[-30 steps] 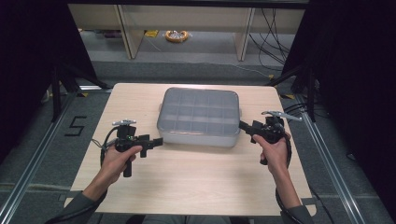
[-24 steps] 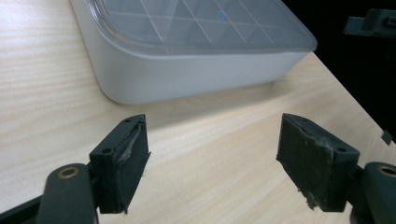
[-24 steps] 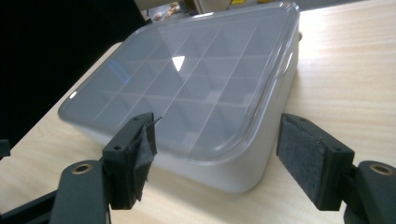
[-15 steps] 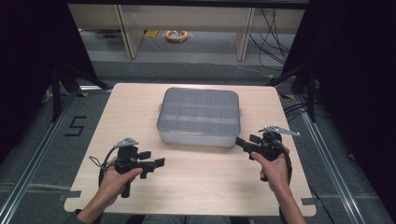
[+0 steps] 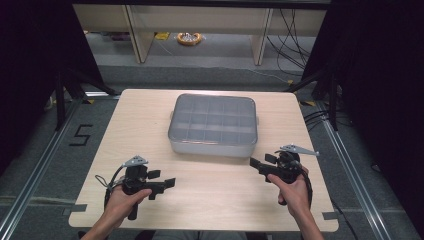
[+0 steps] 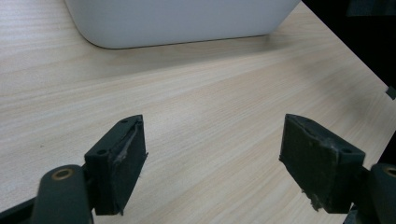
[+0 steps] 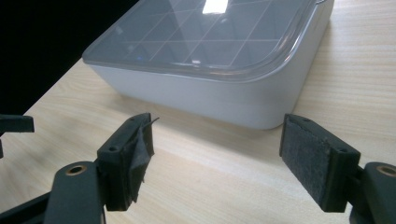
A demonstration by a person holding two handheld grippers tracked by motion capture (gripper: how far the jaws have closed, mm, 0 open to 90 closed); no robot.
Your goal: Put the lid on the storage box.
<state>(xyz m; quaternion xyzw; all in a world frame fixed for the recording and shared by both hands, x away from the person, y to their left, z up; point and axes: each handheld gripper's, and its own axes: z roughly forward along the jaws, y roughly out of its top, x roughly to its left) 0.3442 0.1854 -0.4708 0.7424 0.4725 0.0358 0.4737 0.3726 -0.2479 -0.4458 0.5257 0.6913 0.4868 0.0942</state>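
The left gripper point(image 5: 169, 183) is held in the person's left hand point(image 5: 122, 200) over the near left part of the table point(image 5: 145, 125), with its jaws spread wide and nothing between them. In the left gripper view its two black pads point(image 6: 122, 161) are seen well apart above bare light wood, and the rounded near wall of a white container point(image 6: 177, 21) is seen beyond them, clear of both jaws. A grey three-cornered plate point(image 5: 135, 161) is carried on top of this gripper.

The right gripper point(image 5: 256, 164) is held in the right hand point(image 5: 294, 192) over the near right part of the table, its jaws likewise parted wide and empty. Its jaws are pointed toward the near right corner of the container, near it but not touching. In the right gripper view the worn pads point(image 7: 308, 158) are seen on either side of the container's near wall point(image 7: 201, 95), with a strip of table between.

The lidded compartment box point(image 5: 214, 125) is set at the middle of the table, nearer the far edge. It is closed by a clear lid point(image 7: 201, 32), through which a grid of dividers is seen. What the compartments hold cannot be told.

A "5" mark point(image 5: 81, 135) is laid on the floor left of the table.
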